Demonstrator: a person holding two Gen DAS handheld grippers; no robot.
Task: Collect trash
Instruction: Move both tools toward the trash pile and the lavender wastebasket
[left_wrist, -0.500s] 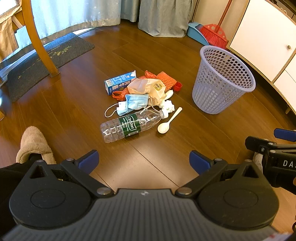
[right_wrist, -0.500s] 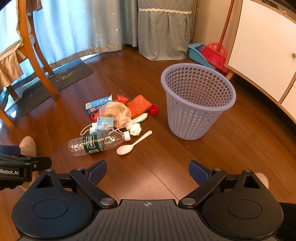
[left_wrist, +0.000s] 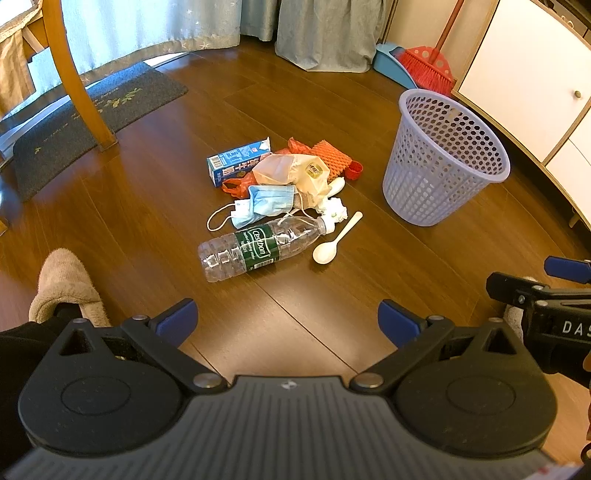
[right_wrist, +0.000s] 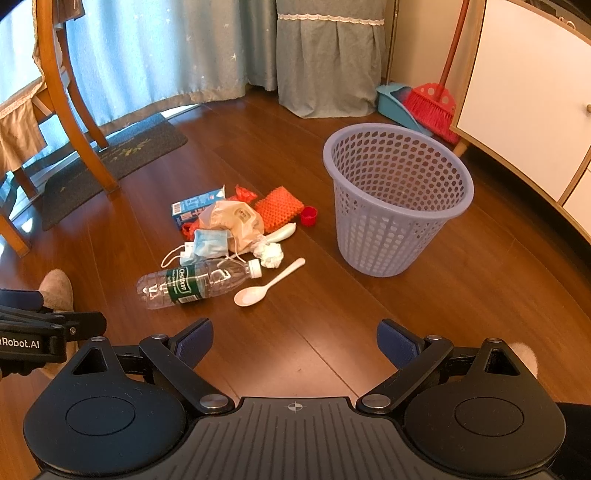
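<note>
A heap of trash lies on the wooden floor: a clear plastic bottle (left_wrist: 258, 249) (right_wrist: 195, 282), a white plastic spoon (left_wrist: 334, 242) (right_wrist: 267, 284), a blue face mask (left_wrist: 267, 205) (right_wrist: 207, 242), a crumpled tissue (left_wrist: 334, 208) (right_wrist: 271, 253), a blue carton (left_wrist: 234, 162) (right_wrist: 194, 205), a beige bag (left_wrist: 295, 171), orange netting (right_wrist: 279, 206) and a red cap (right_wrist: 309, 215). A lilac perforated bin (left_wrist: 443, 158) (right_wrist: 395, 199) stands upright to its right. My left gripper (left_wrist: 288, 323) is open, above the floor short of the bottle. My right gripper (right_wrist: 295, 343) is open too, nothing in either.
A wooden chair leg (left_wrist: 79, 81) and a dark doormat (left_wrist: 92, 110) are at the left, curtains behind. A red broom (right_wrist: 432, 103) with a blue dustpan leans by the white cabinet (right_wrist: 524, 92) at the right. A person's slippered foot (left_wrist: 64, 288) rests at the near left.
Both grippers have barely shifted; the heap and the bin stay where they were, and both stay open.
</note>
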